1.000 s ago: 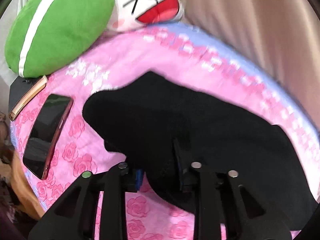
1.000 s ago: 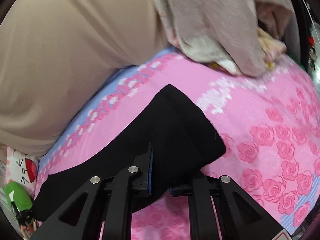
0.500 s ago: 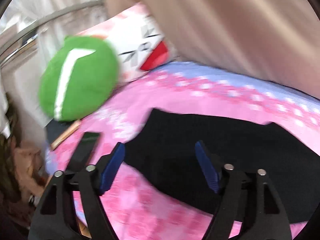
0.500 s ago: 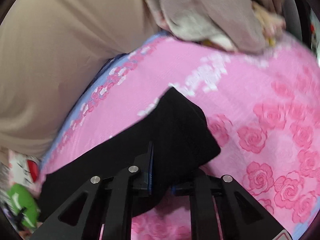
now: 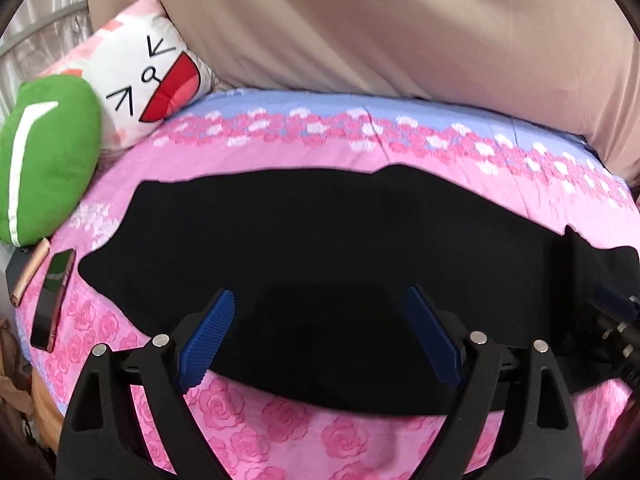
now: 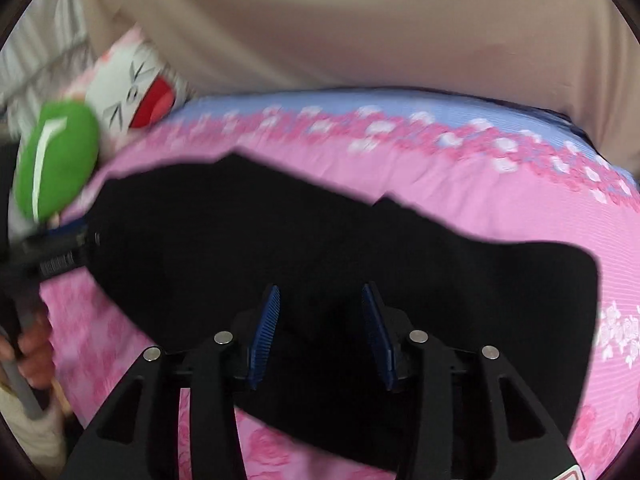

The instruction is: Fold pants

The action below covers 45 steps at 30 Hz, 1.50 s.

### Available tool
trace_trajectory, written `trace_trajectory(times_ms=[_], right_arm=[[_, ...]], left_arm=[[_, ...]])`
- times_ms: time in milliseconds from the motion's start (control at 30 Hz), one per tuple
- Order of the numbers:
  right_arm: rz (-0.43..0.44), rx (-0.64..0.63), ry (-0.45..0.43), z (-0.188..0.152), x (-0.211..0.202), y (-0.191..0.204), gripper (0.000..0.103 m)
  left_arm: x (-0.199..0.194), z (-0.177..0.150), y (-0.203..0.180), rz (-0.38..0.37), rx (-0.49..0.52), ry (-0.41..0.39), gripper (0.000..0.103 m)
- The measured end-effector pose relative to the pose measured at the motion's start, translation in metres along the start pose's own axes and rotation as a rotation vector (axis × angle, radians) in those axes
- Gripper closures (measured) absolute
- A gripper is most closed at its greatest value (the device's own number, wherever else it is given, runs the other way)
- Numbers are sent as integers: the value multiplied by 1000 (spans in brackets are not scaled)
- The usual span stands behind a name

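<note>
While the black fabric pants (image 5: 320, 264) lie flat lengthwise on the pink rose-print bedsheet (image 5: 280, 416), the left gripper (image 5: 320, 340) and right gripper (image 6: 318, 330) hover spread above them, holding nothing; judged between folds, next needing a grasp at one end; seams and fold edges indistinct in the black
</note>
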State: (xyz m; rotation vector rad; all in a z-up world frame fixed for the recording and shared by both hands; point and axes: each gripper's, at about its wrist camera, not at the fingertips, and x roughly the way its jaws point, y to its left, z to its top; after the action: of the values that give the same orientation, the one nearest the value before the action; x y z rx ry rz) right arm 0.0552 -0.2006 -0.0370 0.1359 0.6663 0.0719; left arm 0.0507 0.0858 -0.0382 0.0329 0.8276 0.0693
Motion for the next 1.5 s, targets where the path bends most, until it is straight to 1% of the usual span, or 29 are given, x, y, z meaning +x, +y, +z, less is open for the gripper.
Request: trace_trajectory(times_ms=[33,67,100,133,167,267,400,500,533,567,600,633,667,733,800,833,900,967,1033,1067,1100,1133,1167,1233,1300,1367,1400,1433,1500], right_arm=[[-12,-2,-22,-2,-9,1,60],[-30,8,-53,-3,-24,-3,46],[-66,33,-94,-5,-44,-14,38],[-101,52,-123,-6,-57,-23,24],[-143,62,-137,-9,-70,-32,21],[-169,27,-81,-20,-78,-35,21],[-117,-72,-34,-26,-46,-1,22],[-123,-162,-8,-24,-13,20,23],[-125,-179,1,-24,-2,24,28],[-135,-190,10,-23,9,25,45],[-172,-189,36,-22,25,23,59],[-172,-180,28,-21,27,21,68],[-154,-155,11,-16,25,19,87],[-123,-101,-21,0,13,25,90],[-65,-118,-79,15,-4,45,89],[-22,-123,-81,18,-5,52,86],[56,-127,-24,16,13,64,71],[-3,-128,26,6,27,60,68],[33,-33,-19,-2,3,33,66],[19,22,-58,-6,-16,15,58],[-26,81,-101,-11,-39,-9,52],[-78,131,-131,-17,-58,-30,38],[-127,181,-147,-24,-72,-51,30],[-181,298,-126,-43,-91,-94,30],[-170,408,-96,-65,-95,-126,30],[-107,480,-76,-81,-88,-140,30],[-46,513,-68,-90,-80,-144,30],[3,530,-52,-94,-71,-145,30],[55,543,-18,-94,-53,-143,30]], left_arm=[[0,-3,6,4,-8,3,17],[0,-6,10,2,-13,2,16],[1,-8,15,-2,-16,4,16],[2,-10,17,-3,-21,6,16],[2,-11,20,-9,-35,7,16],[4,-10,20,-52,-62,9,16],[3,-12,2,-65,-13,4,14],[2,-16,-1,-77,0,12,12],[2,-18,1,-73,-2,14,12],[3,-18,4,-69,-6,16,12],[4,-19,10,-64,-18,20,12],[5,-20,13,-62,-25,22,12],[6,-20,21,-56,-39,24,12],[6,-20,30,-38,-55,19,12],[5,-18,37,-23,-67,9,12],[5,-18,38,-24,-68,8,12],[5,-17,36,-26,-62,13,12],[4,-19,33,-28,-48,21,12],[1,-21,32,-30,-34,19,11],[0,-23,32,-22,-24,17,10],[1,-25,32,-17,-23,18,9],[2,-26,32,-13,-25,21,9],[5,-27,31,-16,-28,30,9],[9,-27,26,-24,-27,41,9],[10,-26,18,-28,-22,42,9],[10,-25,8,-46,-18,48,9],[8,-24,3,-60,-14,53,9],[8,-24,-1,-66,-9,55,9],[5,-25,-10,-63,10,57,9]])
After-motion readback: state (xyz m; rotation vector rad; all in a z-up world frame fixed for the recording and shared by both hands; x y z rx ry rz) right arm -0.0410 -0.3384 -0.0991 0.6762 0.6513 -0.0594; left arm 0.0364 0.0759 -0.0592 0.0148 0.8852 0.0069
